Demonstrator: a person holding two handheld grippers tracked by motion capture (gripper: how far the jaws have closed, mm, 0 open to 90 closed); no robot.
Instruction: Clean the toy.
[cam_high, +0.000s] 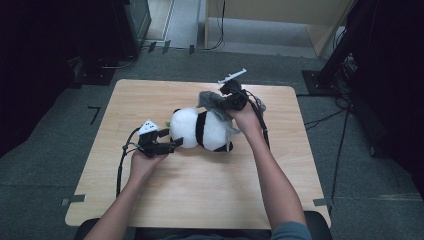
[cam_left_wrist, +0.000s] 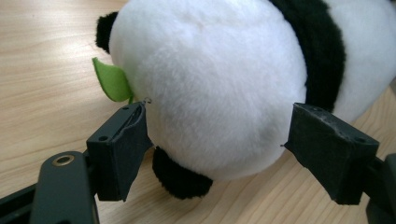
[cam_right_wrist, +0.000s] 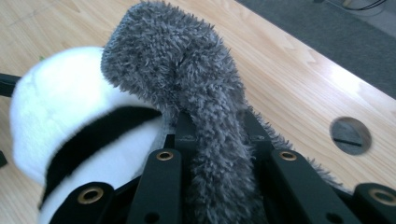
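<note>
A black-and-white panda plush (cam_high: 200, 129) lies on its side in the middle of the wooden table (cam_high: 200, 195), head toward the left. My left gripper (cam_high: 167, 140) has its jaws on both sides of the white head (cam_left_wrist: 210, 79), pads against the fur; a green leaf (cam_left_wrist: 112, 81) sticks out beside the left pad. My right gripper (cam_high: 225, 97) sits just behind the panda's body, shut on a strip of grey fuzzy cloth (cam_right_wrist: 187, 74). The cloth rises between the jaws (cam_right_wrist: 217, 126) and droops over the panda's back (cam_right_wrist: 70, 116). More grey cloth (cam_high: 210, 100) bunches at the panda's far side.
A round cable hole (cam_right_wrist: 350, 135) is cut in the tabletop near the right gripper. Cables (cam_high: 260, 107) trail from both grippers across the table. Dark equipment stands (cam_high: 350, 55) and floor cables ring the table's far side.
</note>
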